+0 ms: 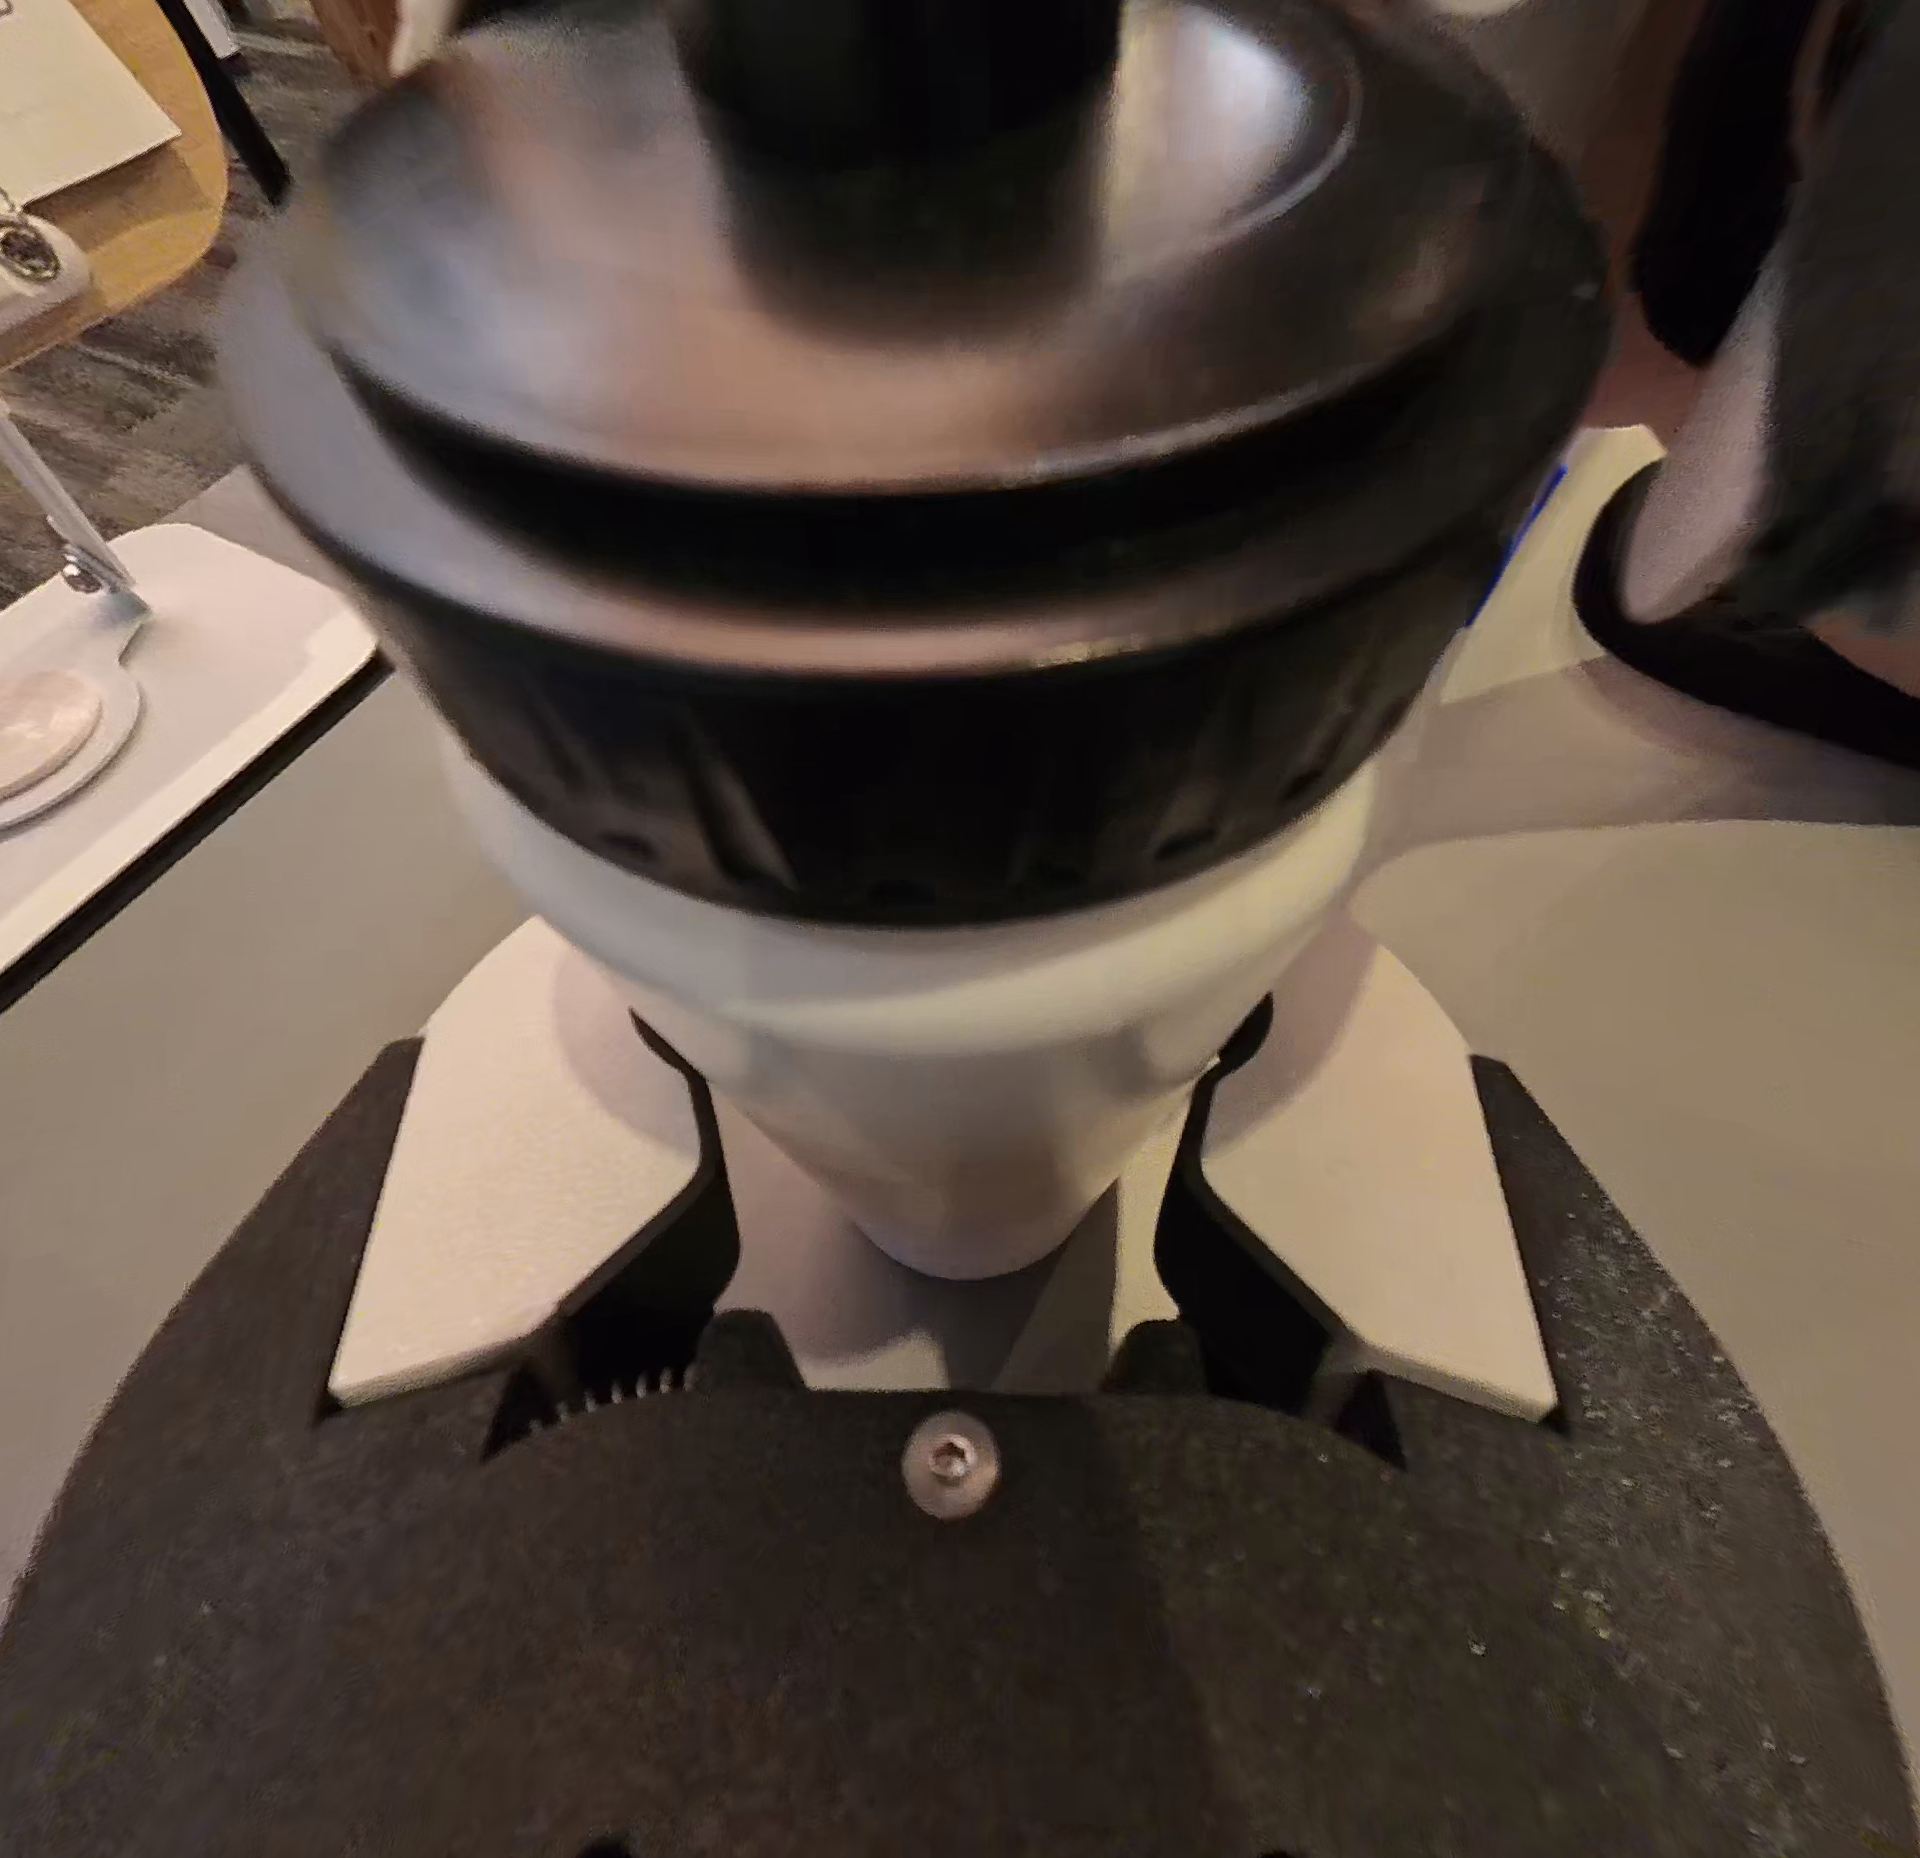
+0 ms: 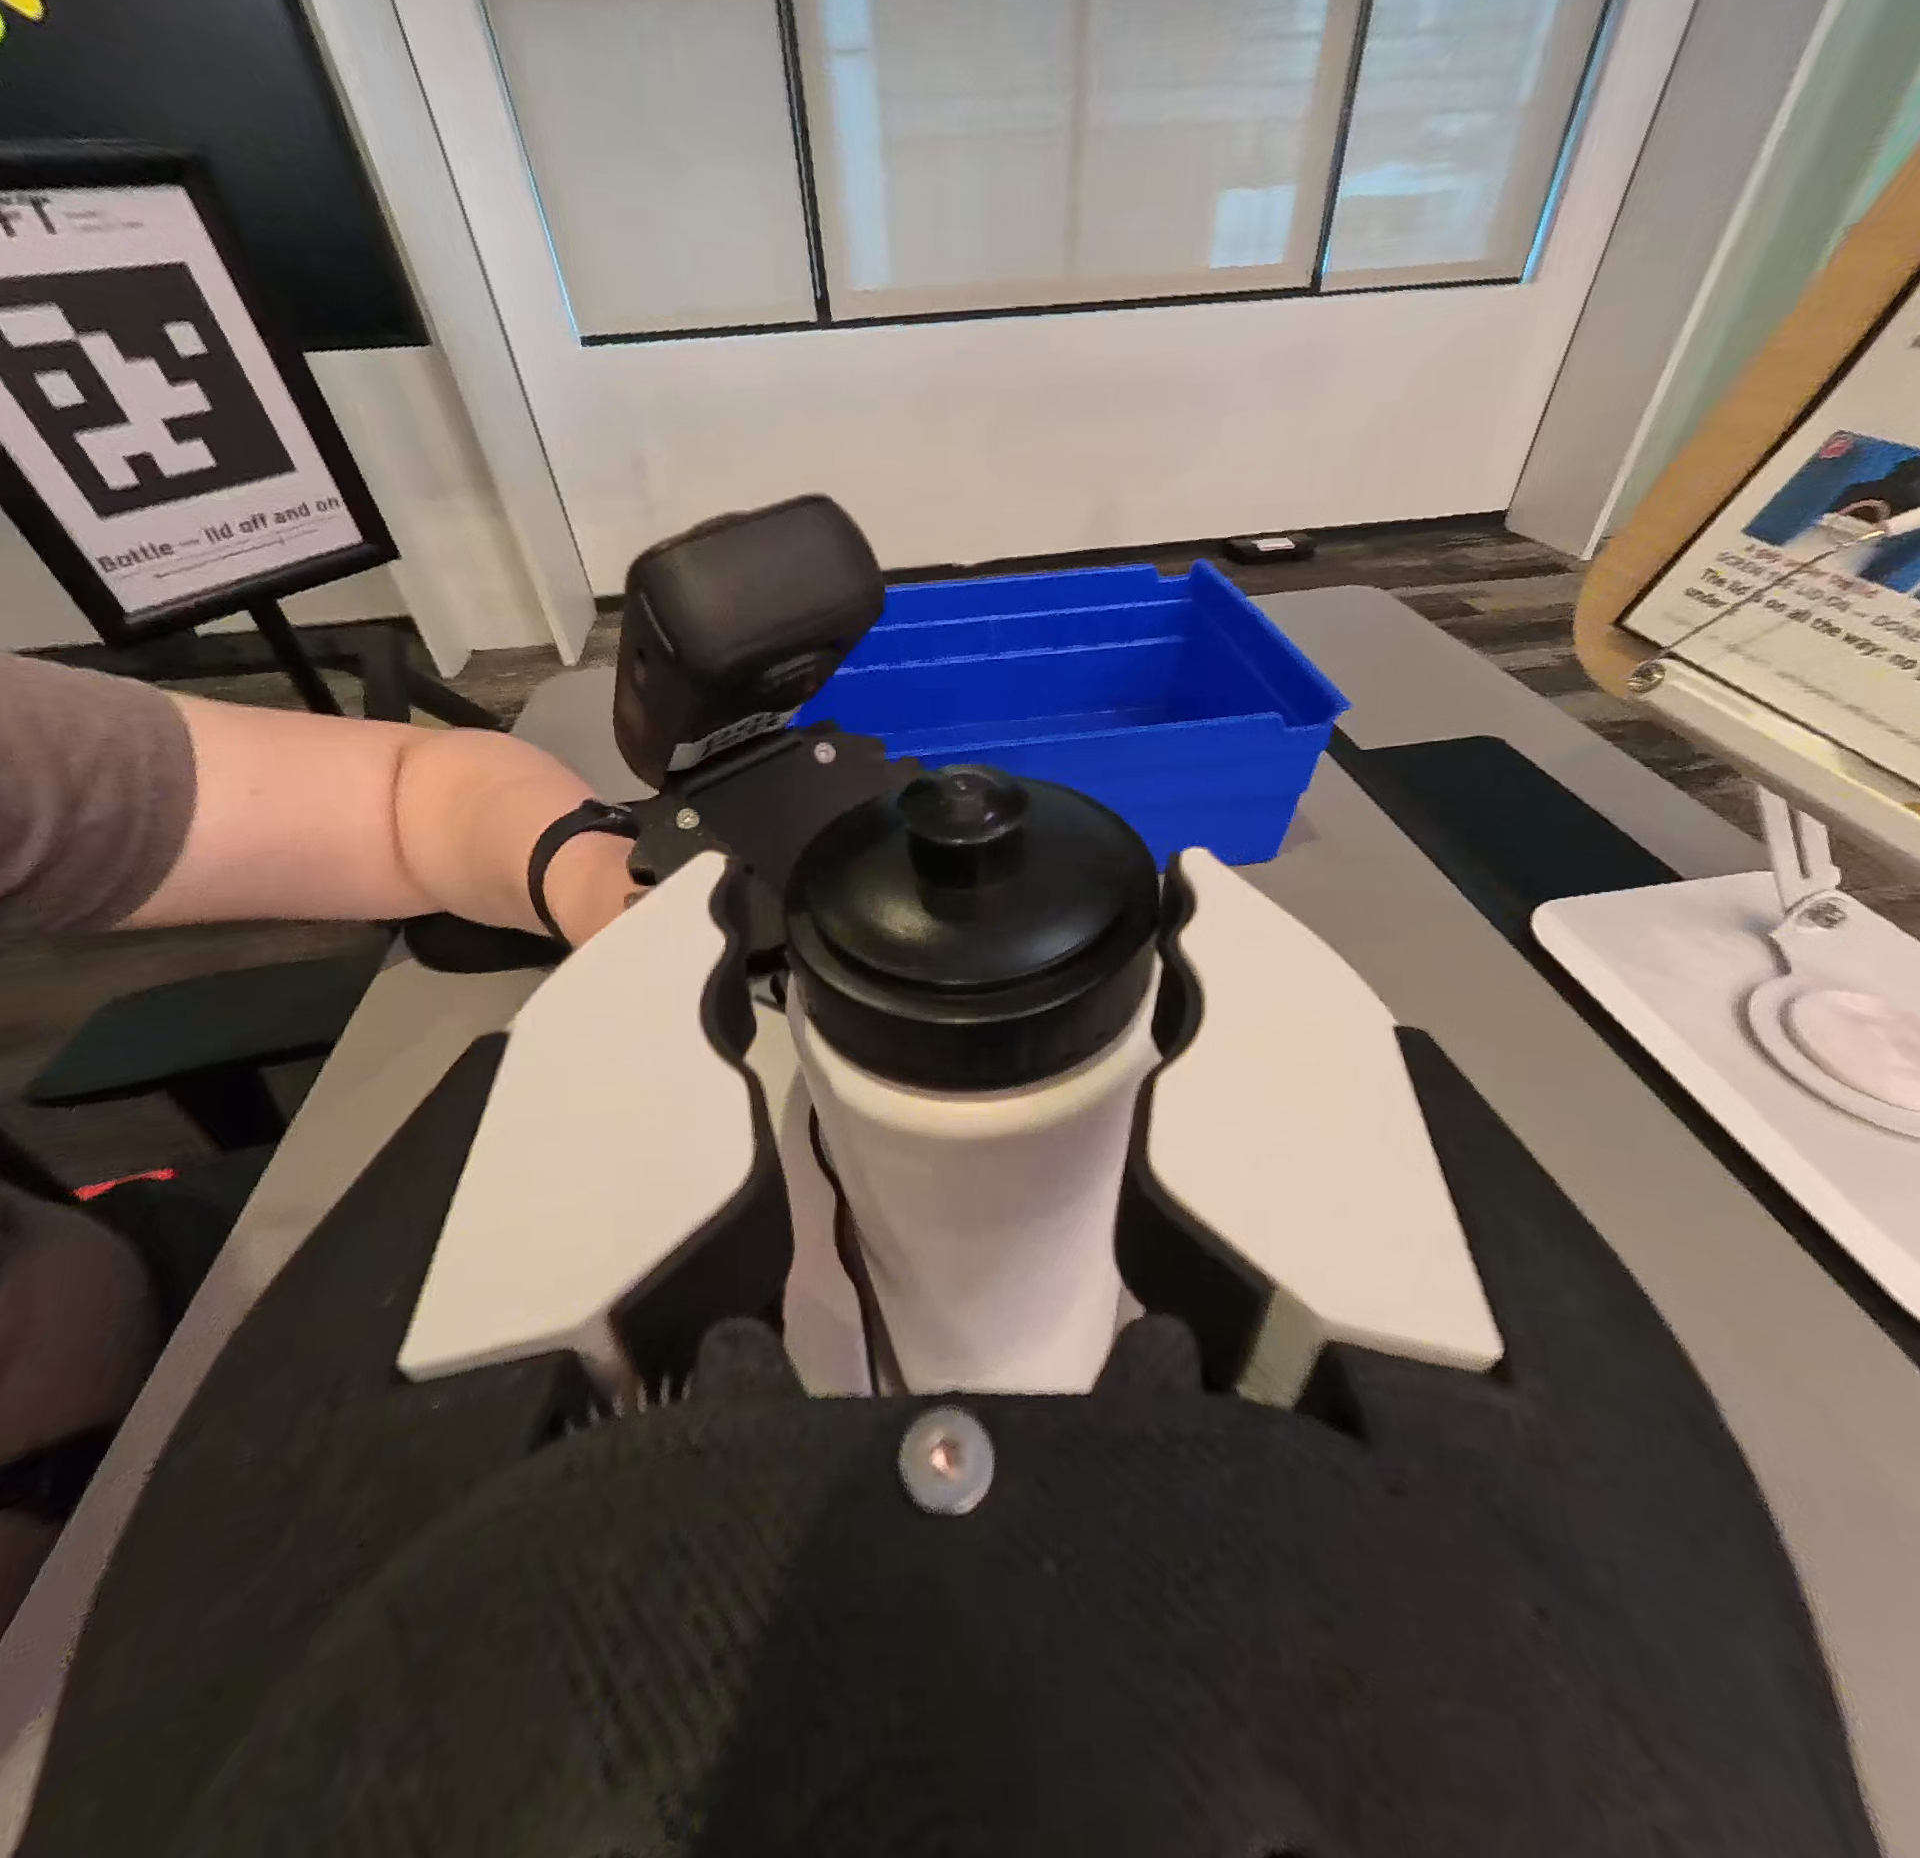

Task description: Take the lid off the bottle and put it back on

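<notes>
A white bottle (image 2: 956, 1185) with a black screw lid (image 2: 971, 935) stands on the grey table (image 2: 1683, 1496). My left gripper (image 1: 951, 1029) is shut on the white bottle body (image 1: 935, 1081) below the lid (image 1: 883, 520), which fills this blurred view. In the right wrist view the left gripper (image 2: 748, 800) shows behind the bottle, held by a person's hand. My right gripper (image 2: 951, 873) has its white fingers (image 2: 1278, 1029) on either side of the lid, with a thin gap on the left. One of its fingers (image 1: 1538, 769) shows in the left wrist view.
A blue bin (image 2: 1091, 696) sits on the table behind the bottle. A white stand base (image 2: 1714, 1029) with a tilted instruction board (image 2: 1766, 561) is at the right. A framed marker sign (image 2: 156, 406) stands at the far left. The person's forearm (image 2: 364, 800) reaches in from the left.
</notes>
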The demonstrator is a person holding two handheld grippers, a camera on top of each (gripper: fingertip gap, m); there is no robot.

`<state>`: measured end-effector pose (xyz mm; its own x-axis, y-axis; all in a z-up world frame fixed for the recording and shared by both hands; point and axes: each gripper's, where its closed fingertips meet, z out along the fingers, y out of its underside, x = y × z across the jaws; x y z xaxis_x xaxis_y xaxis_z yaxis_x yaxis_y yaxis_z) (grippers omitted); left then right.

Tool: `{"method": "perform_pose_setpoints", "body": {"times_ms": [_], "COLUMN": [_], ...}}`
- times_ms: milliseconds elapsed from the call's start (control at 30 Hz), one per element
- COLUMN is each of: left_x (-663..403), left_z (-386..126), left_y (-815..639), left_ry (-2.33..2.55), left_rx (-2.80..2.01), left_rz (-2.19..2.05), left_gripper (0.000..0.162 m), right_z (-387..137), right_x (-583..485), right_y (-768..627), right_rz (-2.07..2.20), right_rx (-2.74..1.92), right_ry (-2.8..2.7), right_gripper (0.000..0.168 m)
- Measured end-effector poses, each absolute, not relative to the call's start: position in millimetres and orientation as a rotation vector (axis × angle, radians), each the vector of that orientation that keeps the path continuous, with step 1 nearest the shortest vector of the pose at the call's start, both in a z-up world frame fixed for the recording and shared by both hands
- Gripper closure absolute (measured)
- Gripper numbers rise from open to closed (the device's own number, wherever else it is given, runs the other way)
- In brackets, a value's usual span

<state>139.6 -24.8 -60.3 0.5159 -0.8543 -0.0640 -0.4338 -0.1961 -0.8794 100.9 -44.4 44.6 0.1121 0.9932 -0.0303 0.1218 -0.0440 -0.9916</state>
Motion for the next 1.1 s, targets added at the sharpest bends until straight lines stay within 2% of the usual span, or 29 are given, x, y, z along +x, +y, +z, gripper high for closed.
{"method": "perform_pose_setpoints", "body": {"times_ms": [167,400,533,700,800,1100], "left_x": [140.4,132.2,132.3,136.4,142.1,131.9], "left_z": [-60.3,-60.6,-60.9,-61.2,-60.8,-61.2], "left_y": [-26.5,-17.9,-17.6,-22.2,-27.9,-18.0], "left_ry": [1.076,0.933,0.945,1.024,1.085,0.957], "left_rx": [-1.82,-1.891,-1.886,-1.853,-1.814,-1.872], "left_rz": [-0.572,-0.512,-0.523,-0.547,-0.545,-0.507], "left_gripper": [0.06,0.06,0.06,0.06,0.06,0.06], "right_z": [39.2,39.9,40.7,40.2,37.8,37.1], "right_x": [97.3,93.2,92.2,95.7,99.8,90.8], "right_y": [-39.7,-27.5,-26.6,-40.9,-45.2,-28.4], "right_rz": [0.942,0.724,0.757,0.998,1.088,0.838], "right_rx": [-1.404,-1.53,-1.509,-1.387,-1.347,-1.506], "right_ry": [-1.194,-0.838,-0.856,-1.175,-1.226,-0.912], "right_gripper": [0.094,0.094,0.094,0.087,0.093,0.093]}}
